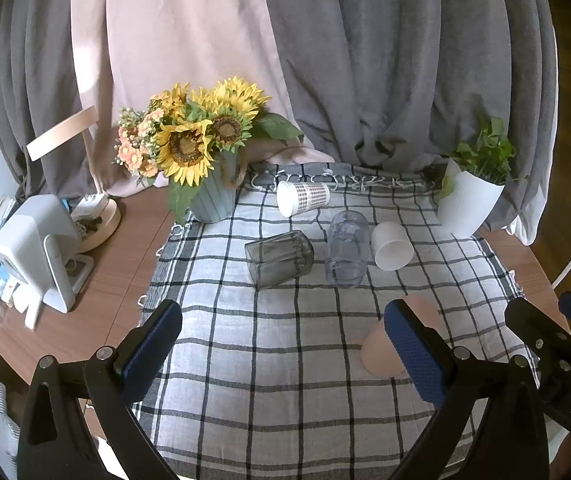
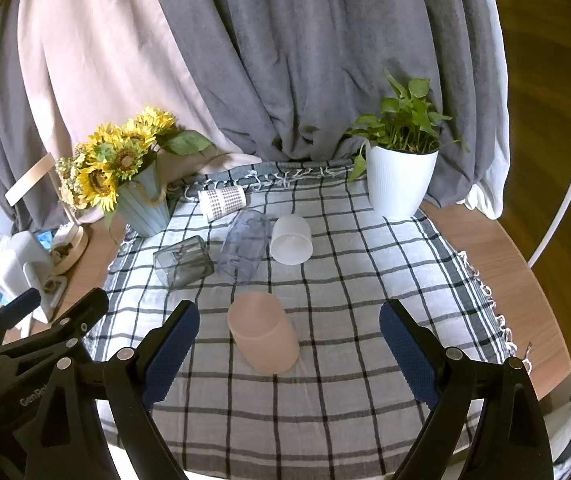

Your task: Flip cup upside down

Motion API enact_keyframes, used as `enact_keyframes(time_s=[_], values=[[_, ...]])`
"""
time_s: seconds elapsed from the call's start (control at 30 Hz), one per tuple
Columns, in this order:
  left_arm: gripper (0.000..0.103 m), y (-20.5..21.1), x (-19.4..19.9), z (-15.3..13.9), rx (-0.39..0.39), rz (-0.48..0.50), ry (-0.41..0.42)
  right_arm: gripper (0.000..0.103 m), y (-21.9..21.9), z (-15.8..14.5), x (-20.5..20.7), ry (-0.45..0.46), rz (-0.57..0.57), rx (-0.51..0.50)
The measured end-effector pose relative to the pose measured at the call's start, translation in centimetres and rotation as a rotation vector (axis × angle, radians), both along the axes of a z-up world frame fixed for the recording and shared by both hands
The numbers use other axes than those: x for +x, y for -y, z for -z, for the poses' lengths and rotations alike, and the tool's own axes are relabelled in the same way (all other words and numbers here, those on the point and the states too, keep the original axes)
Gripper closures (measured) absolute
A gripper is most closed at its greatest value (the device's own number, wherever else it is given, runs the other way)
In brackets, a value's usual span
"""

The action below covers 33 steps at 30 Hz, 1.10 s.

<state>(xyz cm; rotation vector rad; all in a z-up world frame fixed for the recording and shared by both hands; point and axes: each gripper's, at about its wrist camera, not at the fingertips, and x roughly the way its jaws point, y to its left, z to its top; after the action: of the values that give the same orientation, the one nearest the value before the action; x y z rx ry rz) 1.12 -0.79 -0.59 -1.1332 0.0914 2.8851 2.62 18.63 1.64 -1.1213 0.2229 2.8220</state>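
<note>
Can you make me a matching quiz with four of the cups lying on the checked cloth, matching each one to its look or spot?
Things:
1. paper cup
2. pink cup
3. grey glass
4. white cup

Descriptions:
A. square-sided and see-through, lying farthest toward the sunflowers
B. nearest the cameras, in front of the open right claw
C. small checked pattern, lying at the far edge of the cloth
D. plain, lying beside the clear round glass, on the side toward the white plant pot

Pairs: 1-C, 2-B, 3-A, 4-D
</note>
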Motion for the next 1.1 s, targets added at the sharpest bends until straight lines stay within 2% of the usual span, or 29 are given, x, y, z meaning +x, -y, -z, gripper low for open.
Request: enact_keyframes(time_s=[1.1], values=[[0.0,-0.1,-0.09,0.41,-0.002,-0.015,0.005,0.011,-0.13,-0.3,-0.41,0.0,0.009,0.003]])
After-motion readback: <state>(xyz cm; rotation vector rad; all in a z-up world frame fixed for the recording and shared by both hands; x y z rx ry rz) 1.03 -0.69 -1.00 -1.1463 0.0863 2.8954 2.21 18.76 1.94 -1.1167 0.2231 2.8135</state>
